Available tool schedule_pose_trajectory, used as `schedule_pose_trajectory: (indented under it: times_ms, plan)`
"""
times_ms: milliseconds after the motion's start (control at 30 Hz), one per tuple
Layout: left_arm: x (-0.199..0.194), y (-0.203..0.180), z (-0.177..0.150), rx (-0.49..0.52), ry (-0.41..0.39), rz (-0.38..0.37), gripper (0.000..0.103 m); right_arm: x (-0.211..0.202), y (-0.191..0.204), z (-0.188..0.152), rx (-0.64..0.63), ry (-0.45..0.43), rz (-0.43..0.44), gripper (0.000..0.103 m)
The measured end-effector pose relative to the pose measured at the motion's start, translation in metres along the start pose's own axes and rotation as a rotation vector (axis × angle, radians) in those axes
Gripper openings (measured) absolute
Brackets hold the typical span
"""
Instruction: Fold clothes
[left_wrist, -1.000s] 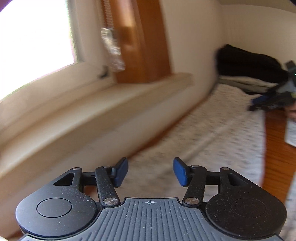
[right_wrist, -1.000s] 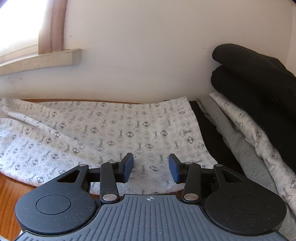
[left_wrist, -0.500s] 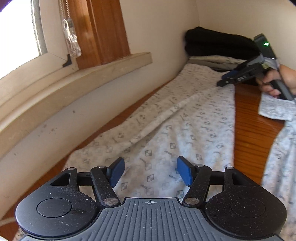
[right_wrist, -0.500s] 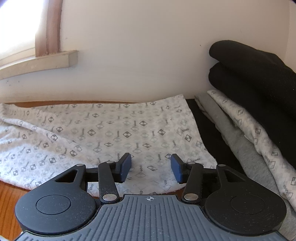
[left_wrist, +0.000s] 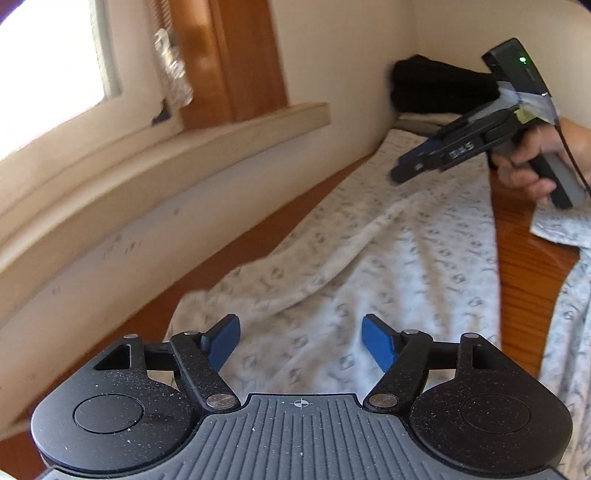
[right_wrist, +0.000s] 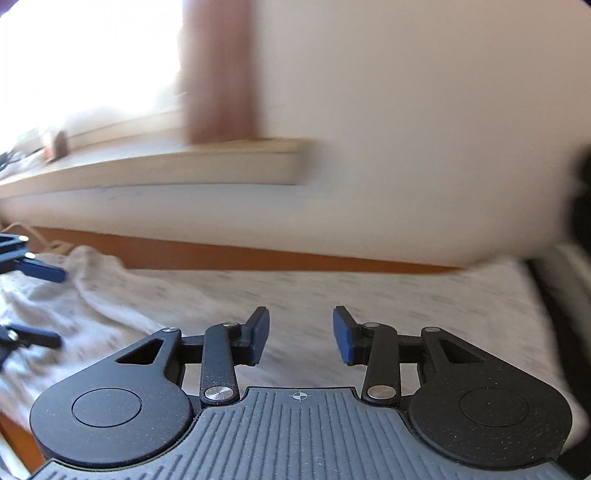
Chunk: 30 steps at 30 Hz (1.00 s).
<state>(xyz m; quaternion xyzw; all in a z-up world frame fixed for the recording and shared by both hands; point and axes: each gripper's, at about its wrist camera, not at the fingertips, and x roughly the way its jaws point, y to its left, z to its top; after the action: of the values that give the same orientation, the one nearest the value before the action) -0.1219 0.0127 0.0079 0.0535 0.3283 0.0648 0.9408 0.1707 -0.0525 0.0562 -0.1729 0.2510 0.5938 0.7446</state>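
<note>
Wood tabletop w/ patterned garment; both tongs gaping, empty.

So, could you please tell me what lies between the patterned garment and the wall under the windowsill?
A bare strip of wooden tabletop separates the patterned garment from the wall, clearest in the left wrist view.

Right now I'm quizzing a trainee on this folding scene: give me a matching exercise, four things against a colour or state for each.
Things:
1. left gripper
2. patterned cloth
3. black pile
4. table

States:
A. stacked in the far corner by the wall
B. orange-brown wood
C. open, holding nothing
D. spread flat, pale with small dark marks

Pairs: 1-C, 2-D, 3-A, 4-B
</note>
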Motion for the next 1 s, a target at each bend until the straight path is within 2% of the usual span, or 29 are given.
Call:
schedule_pose_trajectory:
  times_ms: [133, 200, 333, 400, 567, 633, 767, 867, 933, 1000]
  plan:
    - [0.002, 0.012, -0.006, -0.057, 0.001, -0.039, 0.077, 0.041, 0.047, 0.015, -0.079, 0.086, 0.090, 0.039]
    - [0.001, 0.015, -0.008, -0.075, 0.003, -0.055, 0.077, 0.053, 0.063, 0.018, -0.141, 0.085, 0.057, 0.039]
    - [0.000, 0.018, -0.009, -0.095, 0.008, -0.079, 0.078, 0.064, 0.061, 0.024, -0.083, 0.071, 0.007, 0.039]
    - [-0.002, 0.018, -0.010, -0.096, 0.008, -0.080, 0.078, 0.066, 0.058, 0.024, -0.079, 0.049, -0.057, 0.039]
    - [-0.004, 0.018, -0.012, -0.099, 0.011, -0.090, 0.081, 0.043, 0.026, 0.024, 0.008, 0.000, -0.130, 0.039]
    - [-0.004, 0.019, -0.013, -0.098, 0.011, -0.095, 0.081, 0.026, -0.008, 0.020, 0.051, -0.029, -0.181, 0.039]
    - [-0.007, 0.020, -0.015, -0.084, 0.014, -0.115, 0.083, 0.005, -0.084, 0.006, 0.104, -0.023, -0.415, 0.041]
    - [-0.008, 0.023, -0.016, -0.082, 0.016, -0.125, 0.084, -0.007, -0.130, -0.001, 0.212, -0.030, -0.417, 0.041]
    - [-0.007, 0.023, -0.016, -0.084, 0.016, -0.123, 0.085, -0.010, -0.140, -0.001, 0.227, -0.050, -0.397, 0.042]
    - [-0.006, 0.023, -0.016, -0.087, 0.015, -0.121, 0.085, -0.001, -0.142, 0.002, 0.213, -0.021, -0.410, 0.042]
